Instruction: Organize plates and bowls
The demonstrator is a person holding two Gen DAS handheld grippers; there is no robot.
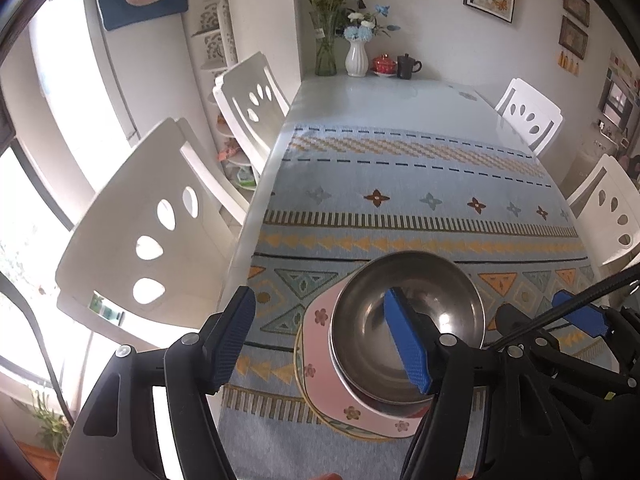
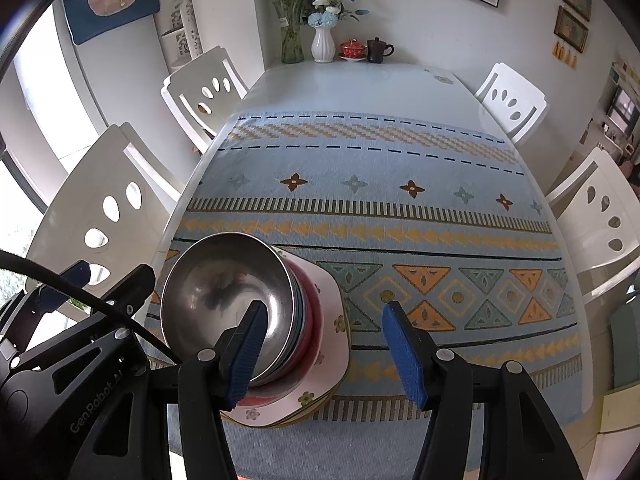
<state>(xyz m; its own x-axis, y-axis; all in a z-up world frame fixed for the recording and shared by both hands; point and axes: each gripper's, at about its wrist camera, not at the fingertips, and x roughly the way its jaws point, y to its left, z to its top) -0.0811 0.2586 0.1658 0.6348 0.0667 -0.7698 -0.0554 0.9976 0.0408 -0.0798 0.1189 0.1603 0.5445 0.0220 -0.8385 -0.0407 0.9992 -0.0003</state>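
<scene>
Steel bowl [image 1: 408, 320] stacked on plates [image 1: 320, 360] | between both tools, gaping, empty

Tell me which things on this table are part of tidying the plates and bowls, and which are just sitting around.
Part of the job:
steel bowls, nested on top
pink flowered plate beneath them
another plate edge under that
left gripper, open
right gripper, open

Just sitting around:
white vase
glass vase
red lidded cup
dark mug
patterned tablecloth
white chairs

Glossy metal bowl [image 1: 408, 312], woven matt cloth [image 1: 400, 184], glazed plate [image 1: 320, 376].
</scene>
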